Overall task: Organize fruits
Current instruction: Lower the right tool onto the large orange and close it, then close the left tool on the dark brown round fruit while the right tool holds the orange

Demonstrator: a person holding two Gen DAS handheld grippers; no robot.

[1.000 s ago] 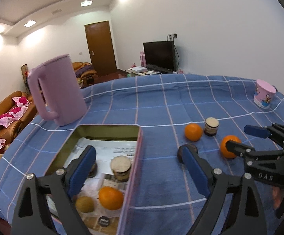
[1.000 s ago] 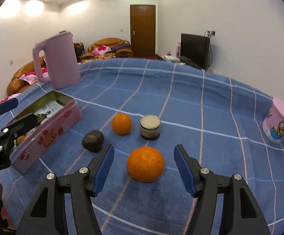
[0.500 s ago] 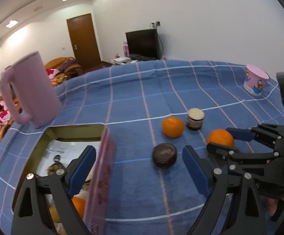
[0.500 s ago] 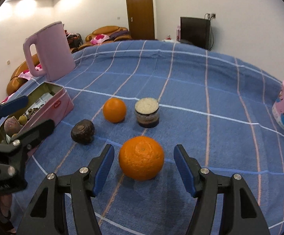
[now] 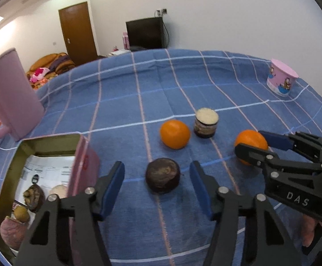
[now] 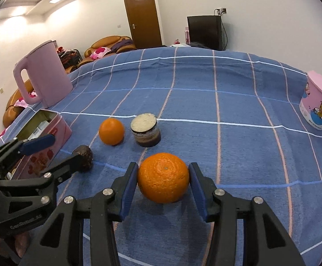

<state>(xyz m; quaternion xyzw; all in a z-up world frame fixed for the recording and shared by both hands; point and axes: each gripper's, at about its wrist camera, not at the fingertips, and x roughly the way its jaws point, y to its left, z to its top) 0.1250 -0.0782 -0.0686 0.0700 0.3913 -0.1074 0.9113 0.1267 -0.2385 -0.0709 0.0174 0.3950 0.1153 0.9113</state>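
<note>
Swinging off the tin [image 5: 50, 137] at the lower left of the left view, your left gripper [image 5: 157, 182] has come across in the last second and now frames the dark round fruit [image 5: 162, 175] at lower centre; its jaws stand wide, with a gap on both sides and nothing held. The tin already holds some fruit in its lower-left corner. Just up and right of the dark fruit sit the small orange [image 5: 174, 134] and the jar [image 5: 206, 123], close together but whether touching I can't tell. At the right edge of that view your right gripper brackets the big orange [image 5: 250, 143].

In the right view, the right gripper [image 6: 163, 182] has narrowed from well clear to pads right against the big orange [image 6: 163, 177] at lower centre. It looks like contact, but a firm squeeze isn't certain and the orange sits on the blue cloth [image 6: 227, 102]. So likely two picks are set up: close both, then carry to the tin at the left.
</note>
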